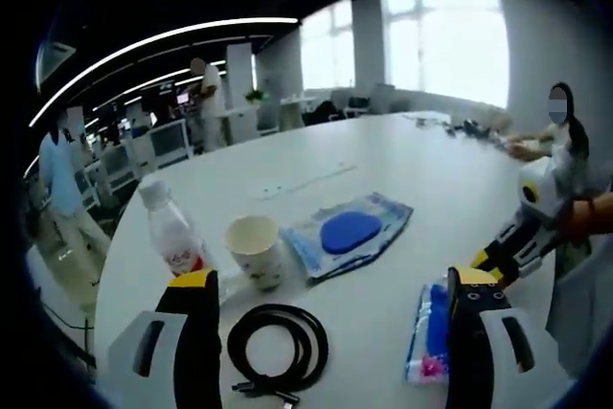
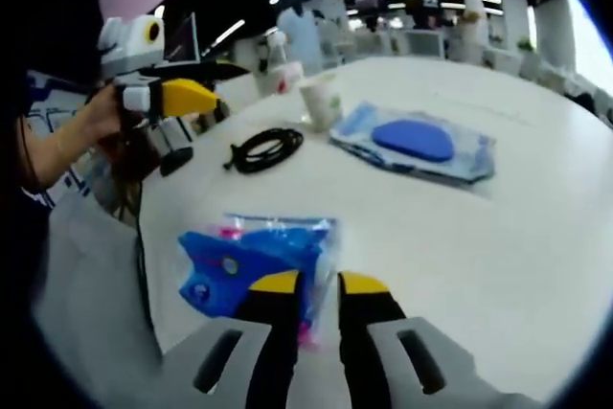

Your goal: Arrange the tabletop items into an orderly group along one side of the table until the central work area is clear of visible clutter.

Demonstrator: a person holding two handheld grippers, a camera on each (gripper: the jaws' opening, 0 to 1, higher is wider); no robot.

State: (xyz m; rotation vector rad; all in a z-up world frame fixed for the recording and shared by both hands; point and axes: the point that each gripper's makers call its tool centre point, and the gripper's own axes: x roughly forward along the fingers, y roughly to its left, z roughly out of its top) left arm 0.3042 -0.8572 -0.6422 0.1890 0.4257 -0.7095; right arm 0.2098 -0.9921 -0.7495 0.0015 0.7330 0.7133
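Observation:
My left gripper (image 1: 333,280) is open, its jaws wide apart above the near table edge; a coiled black cable (image 1: 278,344) lies between them. Behind the cable stand a paper cup (image 1: 255,250) and a small water bottle (image 1: 172,235). A blue pouch with a blue oval pad (image 1: 349,233) lies flat further in. My right gripper (image 2: 318,283) has its jaws nearly together on the near edge of a blue toy packet (image 2: 244,265). That packet (image 1: 431,330) lies on the table, with the right gripper (image 1: 490,267) at its corner.
The round white table (image 1: 412,170) stretches far back, with small items and a person's hands at its far right edge (image 1: 522,148). A hand holds the left gripper (image 2: 192,122) beyond the cable (image 2: 266,148). Desks, monitors and people stand behind.

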